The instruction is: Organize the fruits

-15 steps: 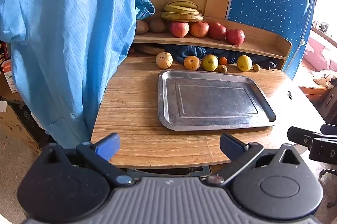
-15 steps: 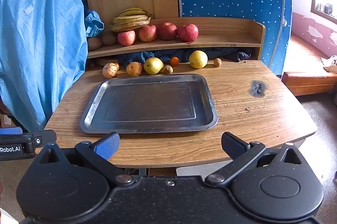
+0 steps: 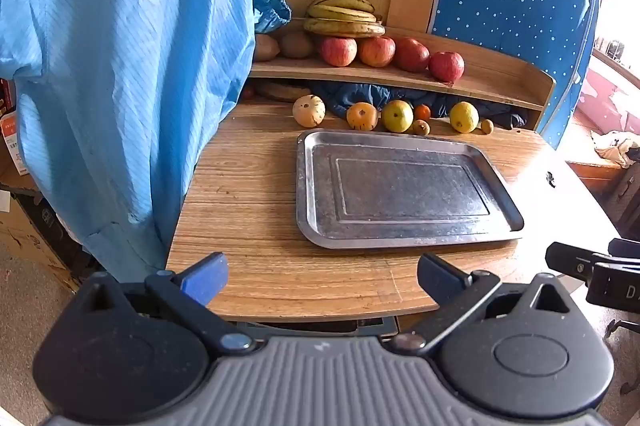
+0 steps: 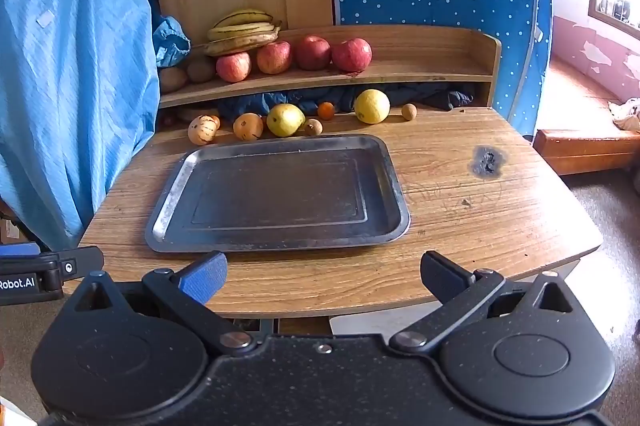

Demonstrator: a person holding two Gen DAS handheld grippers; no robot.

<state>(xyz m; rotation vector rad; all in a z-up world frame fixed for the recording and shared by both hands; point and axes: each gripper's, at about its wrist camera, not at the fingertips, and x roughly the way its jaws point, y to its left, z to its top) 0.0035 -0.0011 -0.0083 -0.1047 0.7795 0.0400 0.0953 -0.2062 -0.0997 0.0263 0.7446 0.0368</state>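
Both grippers are hanging released at the table's (image 4: pixel 460 226) near edge, left gripper (image 3: pixel 320 276) beside right gripper (image 4: pixel 322 276), gripping nothing. Fruits (image 4: pixel 285 120) are lying along the far edge behind the tray (image 4: pixel 394 178); apples (image 4: pixel 273 57) are sitting on the shelf (image 4: pixel 420 68).

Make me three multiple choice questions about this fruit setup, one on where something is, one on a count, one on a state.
1. Where are the bananas?
A. In the tray
B. On top of the apples on the shelf
C. On the floor

2. How many red apples sit on the shelf?
A. Two
B. Four
C. Six

3. What is the state of the metal tray?
A. Empty
B. Full of fruit
C. Upside down

Answers: 1 B, they rest on the leftmost apples. 2 B, four stand in a row. 3 A, only bare metal shows inside.
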